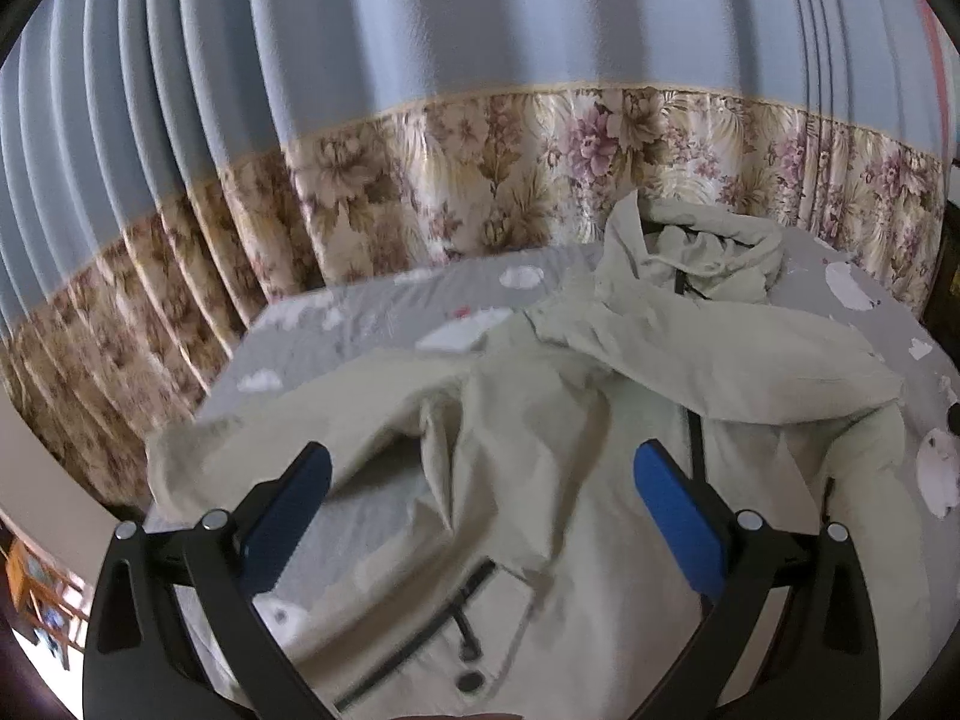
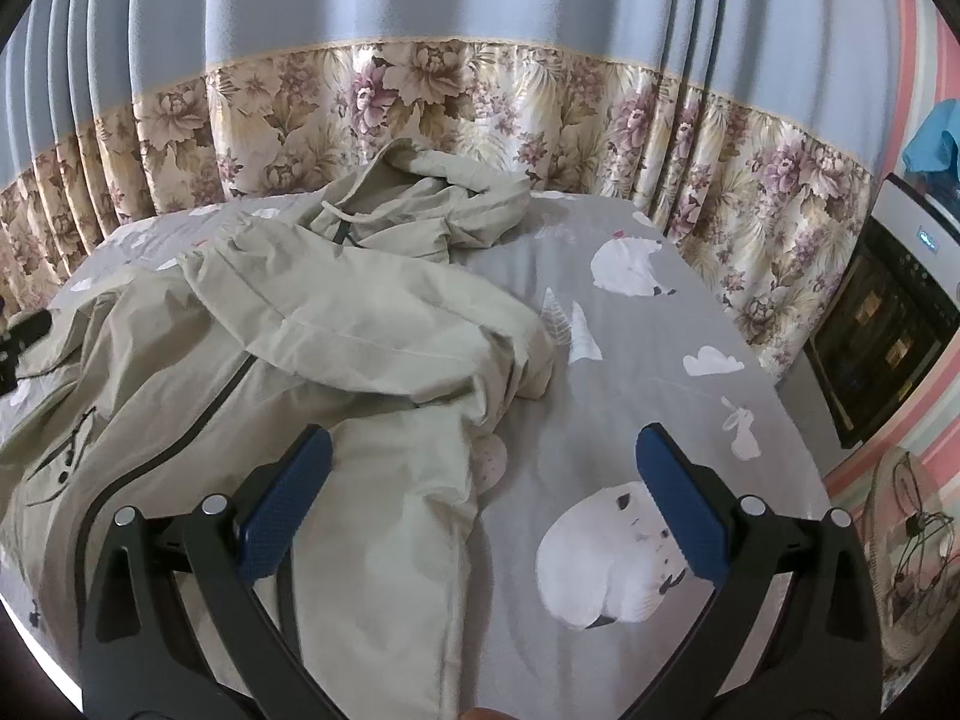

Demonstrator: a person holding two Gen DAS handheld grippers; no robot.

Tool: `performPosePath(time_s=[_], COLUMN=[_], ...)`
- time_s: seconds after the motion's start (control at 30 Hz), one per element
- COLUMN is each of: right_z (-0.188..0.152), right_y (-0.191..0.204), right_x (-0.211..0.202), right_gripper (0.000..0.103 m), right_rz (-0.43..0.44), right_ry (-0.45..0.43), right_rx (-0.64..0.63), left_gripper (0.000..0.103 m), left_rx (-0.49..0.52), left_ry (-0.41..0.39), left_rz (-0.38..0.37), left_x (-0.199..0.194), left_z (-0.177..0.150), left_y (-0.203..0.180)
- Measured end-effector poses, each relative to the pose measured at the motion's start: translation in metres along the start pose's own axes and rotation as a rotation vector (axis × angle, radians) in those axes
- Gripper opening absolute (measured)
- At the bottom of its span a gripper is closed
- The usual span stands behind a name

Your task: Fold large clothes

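Observation:
A pale green hooded jacket [image 1: 540, 420] lies spread front-up on a grey bed sheet [image 1: 336, 330], hood [image 1: 696, 252] at the far end. One sleeve [image 1: 720, 360] is folded across the chest; the other sleeve [image 1: 270, 420] lies out to the left. My left gripper [image 1: 483, 474] is open and empty above the jacket's left side. In the right wrist view the jacket [image 2: 300, 360] fills the left half. My right gripper [image 2: 483, 468] is open and empty over the jacket's right edge and the sheet [image 2: 630, 312].
Blue and floral curtains [image 2: 480, 90] hang behind the bed. A dark appliance [image 2: 888, 324] and a floor fan [image 2: 918, 552] stand right of the bed. The sheet carries white animal prints [image 2: 606, 564]. The left gripper's tip [image 2: 24, 330] shows at the far left of the right wrist view.

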State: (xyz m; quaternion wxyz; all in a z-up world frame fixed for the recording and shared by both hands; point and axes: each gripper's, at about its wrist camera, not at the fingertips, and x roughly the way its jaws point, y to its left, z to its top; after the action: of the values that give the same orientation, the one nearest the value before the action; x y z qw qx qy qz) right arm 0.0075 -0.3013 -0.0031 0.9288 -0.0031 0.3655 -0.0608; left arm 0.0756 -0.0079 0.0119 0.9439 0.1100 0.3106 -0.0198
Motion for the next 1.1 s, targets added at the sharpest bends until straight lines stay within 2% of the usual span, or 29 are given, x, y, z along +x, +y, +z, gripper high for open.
performPosePath(time_s=[0.1, 0.17, 0.37, 0.5, 0.57, 0.67, 0.7, 0.77, 0.9, 0.97, 1.07, 1.1], right_z=[0.01, 0.021, 0.073, 0.103, 0.119, 0.139, 0.142, 0.149, 0.155, 0.158, 0.159, 0.16], right_y=[-0.007, -0.011, -0.017, -0.019, -0.018, -0.013, -0.012, -0.006, 0.004, 0.009, 0.014, 0.017], right_x=[0.005, 0.012, 0.055, 0.102, 0.128, 0.169, 0.179, 0.205, 0.245, 0.254, 0.264, 0.267], right_gripper=[0.1, 0.1, 0.1, 0.1, 0.1, 0.1, 0.1, 0.1, 0.1, 0.1, 0.1, 0.1], right_rz=[-0.016, -0.017, 0.061, 0.103, 0.104, 0.151, 0.171, 0.184, 0.191, 0.205, 0.226, 0.237], right_ry=[-0.022, -0.021, 0.014, 0.099, 0.139, 0.201, 0.222, 0.253, 0.324, 0.333, 0.344, 0.343], right_rx=[-0.016, -0.029, -0.036, -0.037, -0.031, -0.013, -0.003, -0.008, -0.003, -0.001, 0.013, 0.01], left_gripper=[0.101, 0.101, 0.101, 0.101, 0.101, 0.101, 0.101, 0.101, 0.101, 0.101, 0.091, 0.081], left_rx=[0.02, 0.022, 0.123, 0.142, 0.157, 0.193, 0.195, 0.192, 0.253, 0.276, 0.269, 0.265], left_ry=[-0.034, -0.04, -0.026, 0.067, 0.118, 0.193, 0.219, 0.279, 0.3, 0.315, 0.338, 0.354], left_rz=[0.014, -0.013, -0.002, -0.063, -0.034, -0.012, -0.026, -0.103, -0.172, -0.198, -0.248, -0.286], left_x=[0.005, 0.016, 0.074, 0.131, 0.163, 0.209, 0.222, 0.244, 0.26, 0.268, 0.277, 0.279], left_z=[0.018, 0.033, 0.077, 0.098, 0.106, 0.113, 0.113, 0.112, 0.105, 0.102, 0.099, 0.098], left_y=[0.003, 0.007, 0.003, 0.002, 0.006, 0.009, 0.01, 0.011, -0.005, -0.013, -0.019, -0.022])
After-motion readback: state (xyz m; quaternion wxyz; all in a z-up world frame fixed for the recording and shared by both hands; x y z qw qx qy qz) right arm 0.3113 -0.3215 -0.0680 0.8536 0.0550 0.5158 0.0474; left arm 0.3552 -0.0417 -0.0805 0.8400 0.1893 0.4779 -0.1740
